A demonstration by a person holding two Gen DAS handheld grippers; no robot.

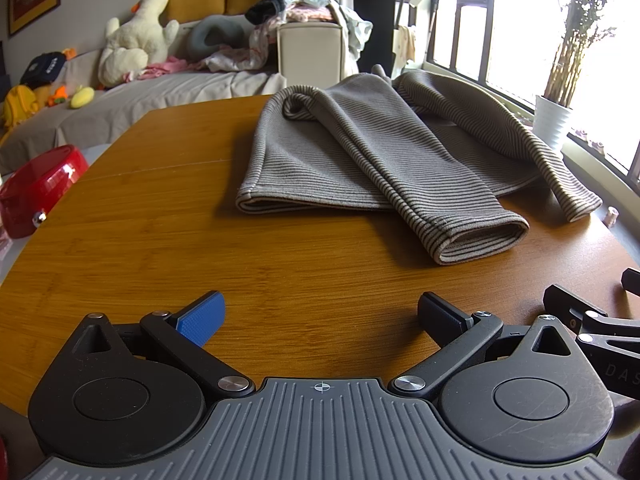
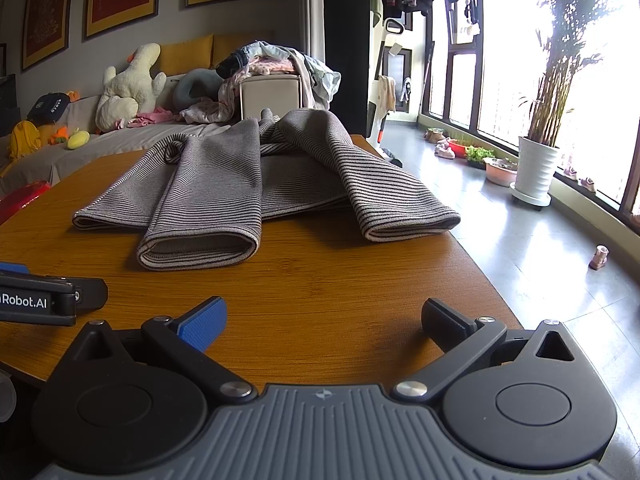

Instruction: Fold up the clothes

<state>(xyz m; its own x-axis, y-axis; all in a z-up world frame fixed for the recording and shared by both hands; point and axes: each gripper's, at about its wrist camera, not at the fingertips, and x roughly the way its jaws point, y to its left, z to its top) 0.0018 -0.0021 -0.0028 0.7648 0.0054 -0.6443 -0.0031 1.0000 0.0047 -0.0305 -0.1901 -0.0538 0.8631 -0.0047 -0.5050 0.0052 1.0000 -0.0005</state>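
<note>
Both grippers are hovering low over the near edge of the wooden table (image 1: 160,216), left gripper (image 1: 320,316) and right gripper (image 2: 324,318) each with fingers spread wide, holding nothing. The striped sweater (image 2: 224,184) is lying further back on the table, both sleeves already folded over the body. Looks soft, floppy, fairly thick knit; I'd be grabbing the bottom hem corners. The collar end is getting hidden behind the folds.

The left tongs (image 2: 52,300) bear white lettering, "Robot.AI", cut off at its start. The right tongs (image 1: 624,372) show faint embossed "DAS", cut off.
</note>
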